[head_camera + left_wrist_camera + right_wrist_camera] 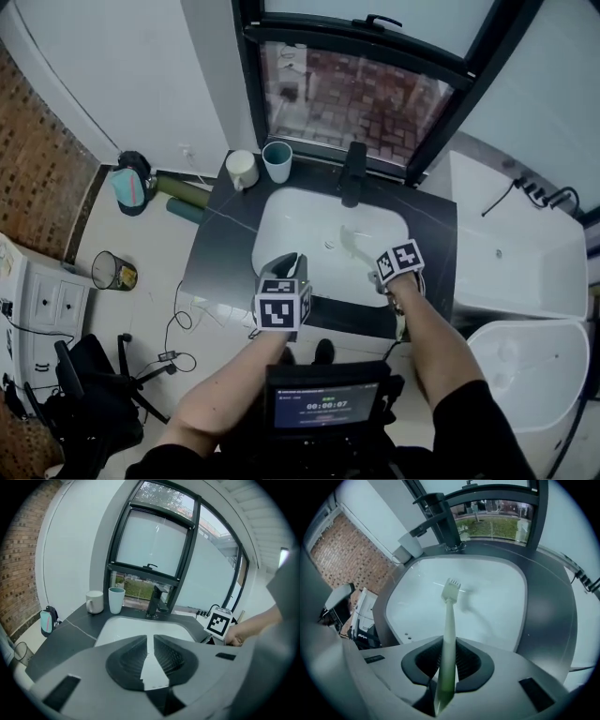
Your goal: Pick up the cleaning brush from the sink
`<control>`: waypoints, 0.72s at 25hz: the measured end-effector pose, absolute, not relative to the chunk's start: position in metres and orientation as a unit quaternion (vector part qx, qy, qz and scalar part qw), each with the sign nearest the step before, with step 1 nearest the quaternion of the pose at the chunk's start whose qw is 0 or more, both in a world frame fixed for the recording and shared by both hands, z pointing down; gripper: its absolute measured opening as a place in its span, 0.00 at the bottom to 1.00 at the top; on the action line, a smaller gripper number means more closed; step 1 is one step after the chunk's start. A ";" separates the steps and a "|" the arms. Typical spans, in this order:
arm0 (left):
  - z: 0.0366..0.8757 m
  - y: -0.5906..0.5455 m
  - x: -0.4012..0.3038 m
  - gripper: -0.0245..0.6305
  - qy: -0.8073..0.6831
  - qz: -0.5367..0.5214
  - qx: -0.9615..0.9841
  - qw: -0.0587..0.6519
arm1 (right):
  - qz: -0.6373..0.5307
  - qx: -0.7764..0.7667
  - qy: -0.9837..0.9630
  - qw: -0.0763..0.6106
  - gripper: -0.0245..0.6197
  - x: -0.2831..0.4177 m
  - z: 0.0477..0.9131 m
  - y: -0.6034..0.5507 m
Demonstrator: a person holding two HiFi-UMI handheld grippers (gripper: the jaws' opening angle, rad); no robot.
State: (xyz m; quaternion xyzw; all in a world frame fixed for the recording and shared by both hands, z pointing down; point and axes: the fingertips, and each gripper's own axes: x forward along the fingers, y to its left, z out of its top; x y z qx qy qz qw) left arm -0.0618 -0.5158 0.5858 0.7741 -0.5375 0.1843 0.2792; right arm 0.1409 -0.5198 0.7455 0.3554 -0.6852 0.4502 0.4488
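The cleaning brush (449,620) has a pale green handle and a white bristle head. My right gripper (448,654) is shut on its handle, and the head hangs lifted over the white sink (497,602). From the head view the brush (354,246) slants over the right half of the sink (281,220), ahead of my right gripper (382,276). My left gripper (289,261) hovers over the sink's near rim. Its jaws stand almost together with only a narrow slit, and nothing is between them (150,637).
A black faucet (353,173) stands behind the sink on the dark counter (220,253). A white mug (242,170) and a teal cup (277,160) sit at the counter's back left. A bathtub (525,253) and toilet (539,375) are at the right.
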 end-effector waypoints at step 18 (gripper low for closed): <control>0.485 -0.355 -0.029 0.08 -0.492 0.122 0.836 0.210 | 0.390 0.432 -0.779 0.235 0.07 0.169 0.571 -0.340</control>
